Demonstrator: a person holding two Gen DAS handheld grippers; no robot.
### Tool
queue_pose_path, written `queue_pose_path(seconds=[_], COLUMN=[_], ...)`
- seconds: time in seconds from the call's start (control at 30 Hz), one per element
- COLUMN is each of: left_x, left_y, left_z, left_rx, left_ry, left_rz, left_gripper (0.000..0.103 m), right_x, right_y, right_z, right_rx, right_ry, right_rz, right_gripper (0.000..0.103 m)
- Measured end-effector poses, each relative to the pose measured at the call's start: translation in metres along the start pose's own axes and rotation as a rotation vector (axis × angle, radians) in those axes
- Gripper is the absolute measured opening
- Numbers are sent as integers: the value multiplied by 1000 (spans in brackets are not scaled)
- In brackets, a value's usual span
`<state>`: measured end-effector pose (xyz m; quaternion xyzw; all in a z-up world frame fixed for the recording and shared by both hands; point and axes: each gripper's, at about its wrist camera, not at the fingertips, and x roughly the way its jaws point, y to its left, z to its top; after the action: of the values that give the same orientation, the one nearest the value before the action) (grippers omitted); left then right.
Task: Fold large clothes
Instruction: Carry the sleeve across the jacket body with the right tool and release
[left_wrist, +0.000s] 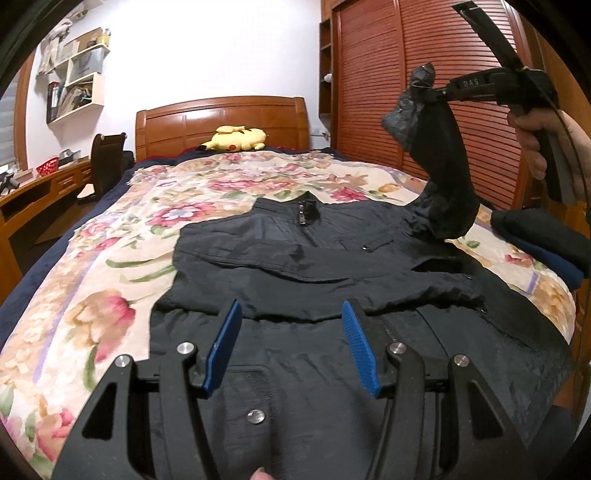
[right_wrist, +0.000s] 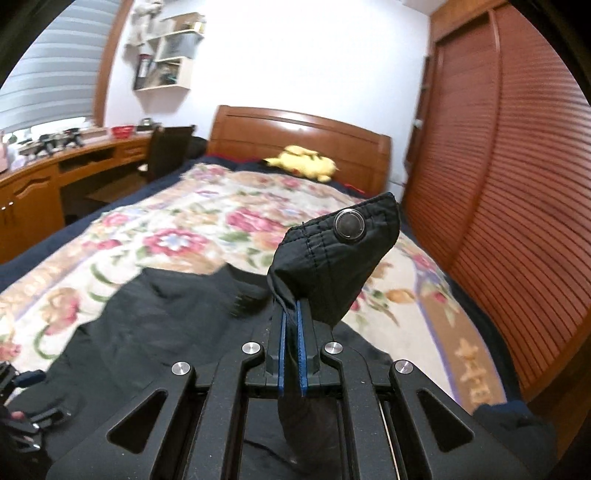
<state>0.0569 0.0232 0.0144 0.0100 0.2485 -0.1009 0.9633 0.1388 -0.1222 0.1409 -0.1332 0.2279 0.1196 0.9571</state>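
My left tool (left_wrist: 291, 347) hovers low over hem of large black zip-front jacket (left_wrist: 314, 266), blue pads spread, nothing between them. Jacket lies flat on floral quilted bed cover (left_wrist: 110, 258), collar toward wooden headboard (left_wrist: 221, 122), one sleeve folded across chest. Yellow plush toy (left_wrist: 238, 138) by headboard. My right tool (right_wrist: 291, 325) pressed together, pinching black sleeve cuff with metal snap (right_wrist: 347, 225), sleeve lifted off bed. Folded dark clothes (left_wrist: 546, 240) at right edge.

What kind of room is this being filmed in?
A home bedroom, most likely: a bed with a wooden headboard, a plush toy by it, and a slatted wardrobe alongside.
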Motion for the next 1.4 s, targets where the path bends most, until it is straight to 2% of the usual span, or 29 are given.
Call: queue_pose_path(seconds=[0.17, 0.33, 0.7, 0.93, 1.17, 1.27, 1.4], left_x=[-6, -9, -7, -7, -13, -17, -24], left_y=[14, 23, 25, 25, 28, 32, 34], left_z=[-1, -2, -3, -3, -5, -7, -10], left_rx=[-23, -38, -38, -37, -47, -64, -75], left_ry=[-10, -14, -15, -18, -31, -30, -31], left_rz=[19, 35, 50, 54, 58, 60, 75], left_gripper=[56, 56, 56, 56, 56, 56, 56], right_x=[7, 23, 48, 43, 29, 21, 9], right_y=[39, 69, 109, 126, 136, 138, 141], right_z=[-1, -18, -101, -123, -146, -158, -169], right_rx=[-36, -69, 22, 33, 56, 72, 55], right_ry=[11, 54, 168, 196, 215, 227, 246], right_rz=[56, 100, 241, 282, 285, 307, 295], right_gripper=[2, 2, 2, 3, 5, 13, 39])
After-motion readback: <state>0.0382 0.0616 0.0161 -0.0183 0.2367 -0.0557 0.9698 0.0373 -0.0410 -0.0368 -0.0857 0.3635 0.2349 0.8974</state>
